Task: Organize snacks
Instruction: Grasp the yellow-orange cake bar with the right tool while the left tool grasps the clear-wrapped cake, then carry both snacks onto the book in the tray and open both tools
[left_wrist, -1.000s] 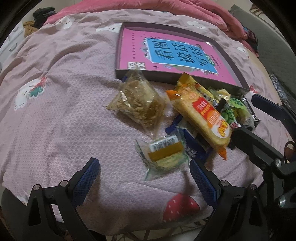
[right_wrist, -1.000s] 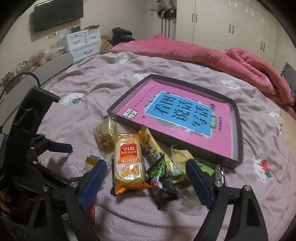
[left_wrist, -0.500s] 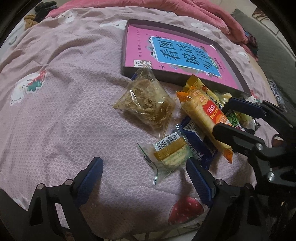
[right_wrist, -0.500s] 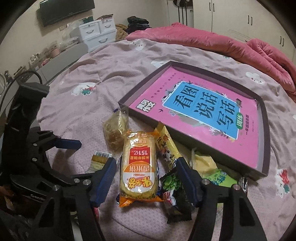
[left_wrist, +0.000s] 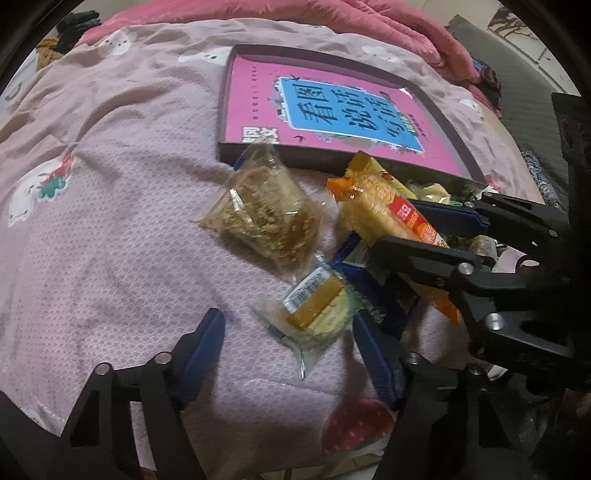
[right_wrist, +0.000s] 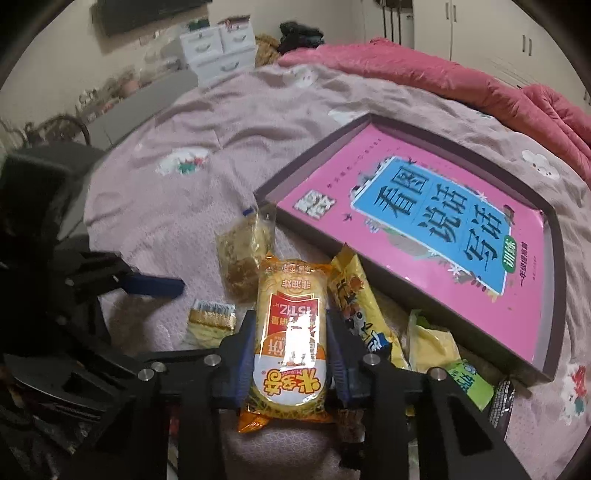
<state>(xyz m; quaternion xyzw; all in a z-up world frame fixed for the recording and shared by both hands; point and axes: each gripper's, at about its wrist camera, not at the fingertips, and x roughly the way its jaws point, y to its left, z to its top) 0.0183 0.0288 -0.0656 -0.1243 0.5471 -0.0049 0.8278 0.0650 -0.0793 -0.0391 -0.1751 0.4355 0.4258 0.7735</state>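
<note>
We find the right gripper closing, its pads against the orange cracker pack on the bed. The left gripper stands fairly wide and closing, straddling a small clear-wrapped cake without touching it.

Bare bedspread left of snack pile – box (shallow-walled) blocks beyond
</note>
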